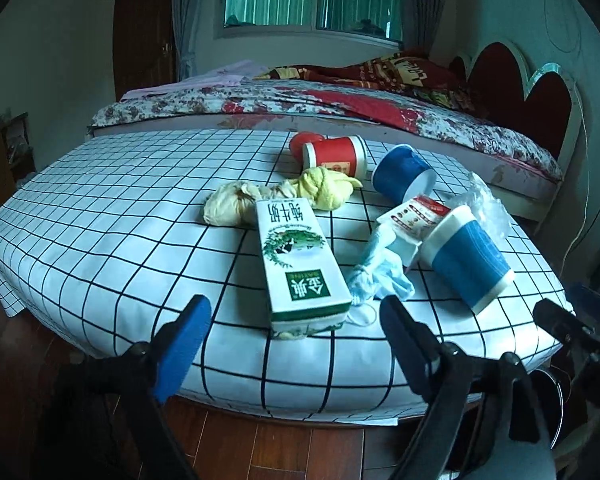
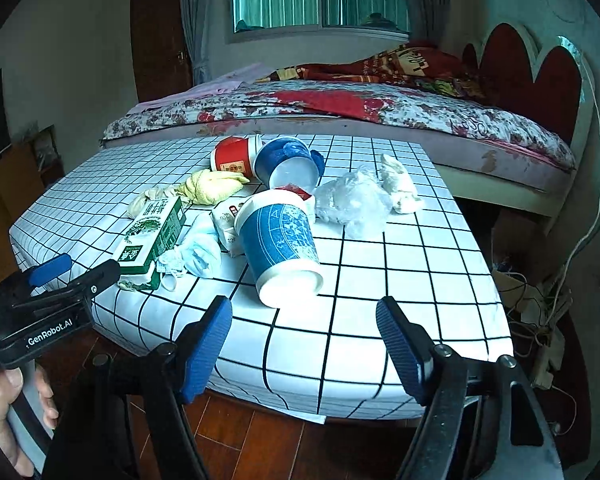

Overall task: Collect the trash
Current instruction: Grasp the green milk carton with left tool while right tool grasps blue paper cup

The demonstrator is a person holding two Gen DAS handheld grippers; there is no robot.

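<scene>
Checked white cloth covers the table (image 1: 100, 208), trash heaped on it: crumpled yellow rags (image 1: 328, 188), a milk carton (image 1: 300, 256) lying flat, a blue mask (image 1: 380, 272), then a toppled blue cup (image 2: 280, 240). Left gripper (image 1: 296, 320) gapes before the carton; right gripper (image 2: 304, 320) gapes before the cup, both empty.

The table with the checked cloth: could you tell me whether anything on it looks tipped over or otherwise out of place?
Yes. All three paper cups lie on their sides: the red cup at the back, a blue cup beside it, and the nearer blue cup with its mouth toward the table edge. The milk carton also lies flat among crumpled wrappers. No spill shows.
</scene>
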